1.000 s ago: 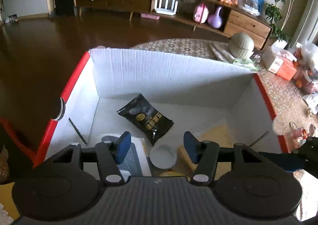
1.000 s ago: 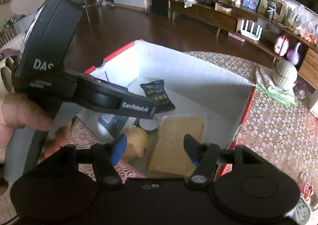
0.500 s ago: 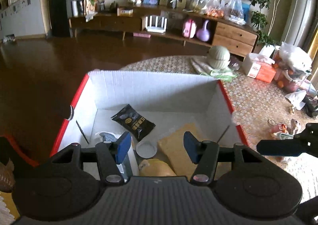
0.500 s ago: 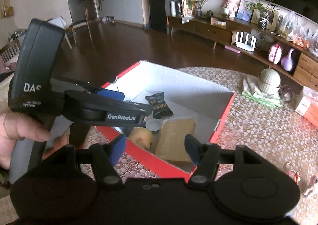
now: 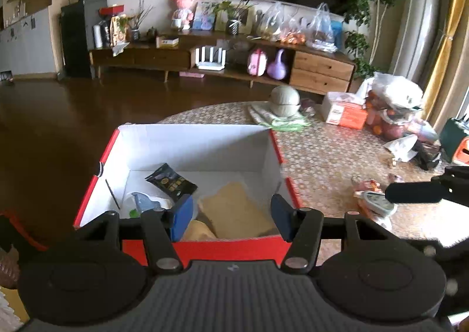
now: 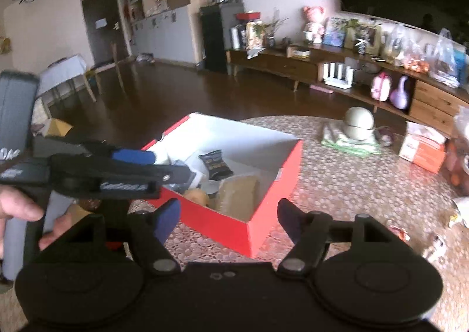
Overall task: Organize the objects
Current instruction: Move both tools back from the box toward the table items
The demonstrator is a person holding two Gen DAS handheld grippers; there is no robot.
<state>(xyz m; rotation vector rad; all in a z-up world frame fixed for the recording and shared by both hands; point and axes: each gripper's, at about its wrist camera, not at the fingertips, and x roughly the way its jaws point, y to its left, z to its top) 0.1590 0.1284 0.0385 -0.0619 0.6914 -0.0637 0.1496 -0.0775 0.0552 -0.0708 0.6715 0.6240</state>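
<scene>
Both wrist cameras look down past their jaws, close to the same red box (image 5: 205, 250) (image 6: 234, 226), ahead of them

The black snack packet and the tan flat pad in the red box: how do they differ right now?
The black snack packet is dark, glossy and printed; the tan flat pad is plain and matte. The packet is much smaller than the pad. The packet lies toward the far left of the red box, while the pad fills the near right part. Both lie inside the box, and no hand-held gripper touches either.
</scene>
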